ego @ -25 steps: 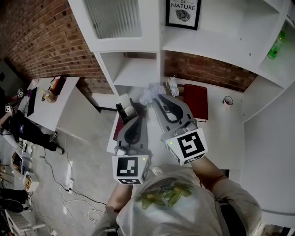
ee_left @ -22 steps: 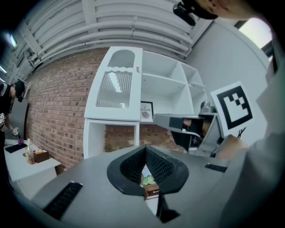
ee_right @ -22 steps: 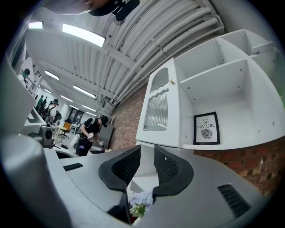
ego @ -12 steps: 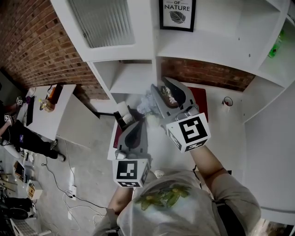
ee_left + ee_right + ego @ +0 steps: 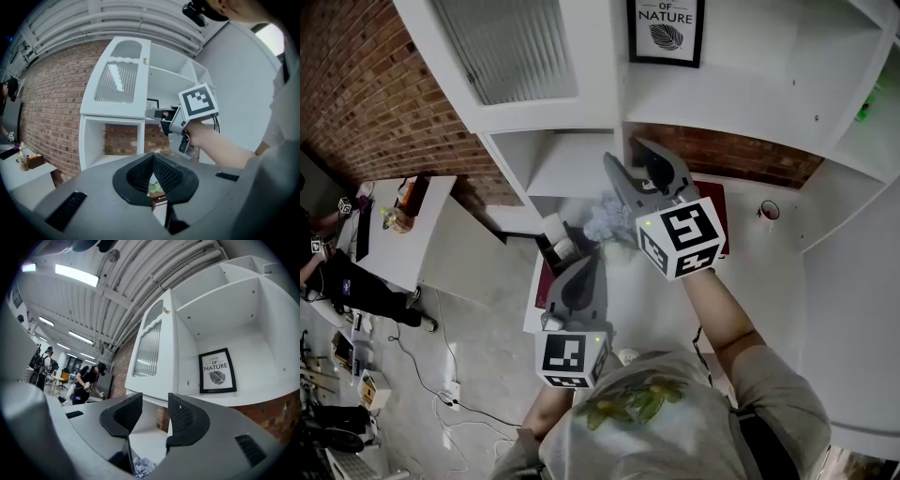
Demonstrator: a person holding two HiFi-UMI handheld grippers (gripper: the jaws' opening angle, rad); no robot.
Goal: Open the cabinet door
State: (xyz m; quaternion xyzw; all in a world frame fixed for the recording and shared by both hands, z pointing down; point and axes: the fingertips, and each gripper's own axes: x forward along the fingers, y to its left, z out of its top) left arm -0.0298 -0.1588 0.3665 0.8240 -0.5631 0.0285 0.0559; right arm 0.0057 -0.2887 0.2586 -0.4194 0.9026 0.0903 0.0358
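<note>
1. Cabinet door [image 5: 517, 52]: up on the left half of the white shelf unit [image 5: 750, 84], ribbed glass in a white frame, to all appearance flush with the carcass and so not yet swung out; hinge side impossible to tell
2. Small knob [image 5: 164, 310], as far as can be made out: high on the door's right edge, next to the open compartment with the framed print [image 5: 217, 371]; probably the intended pulling point, hence a free edge on that side
3. Right gripper [image 5: 625, 152]: held high in front of the unit, near the door's lower right corner but apart from it; jaws spread wide, have just been opening, with nothing between them except the view of the door's edge — presumably readied to straddle knob or edge
4. Aimed slightly upward in the right gripper view, with the knob well above the jaws; needs more height, at a guess, before any closing
5. Left gripper [image 5: 589, 264]: held low and close to the body, below the right one, jaws pressed together on nothing; seemingly parked out of the door's swing, a one-claw job by the look of it
6. Risk, as a judgement: a tiny knob against broad pads — easy to slip off, or to brush the pale flowers [image 5: 602, 208] below on the way
</note>
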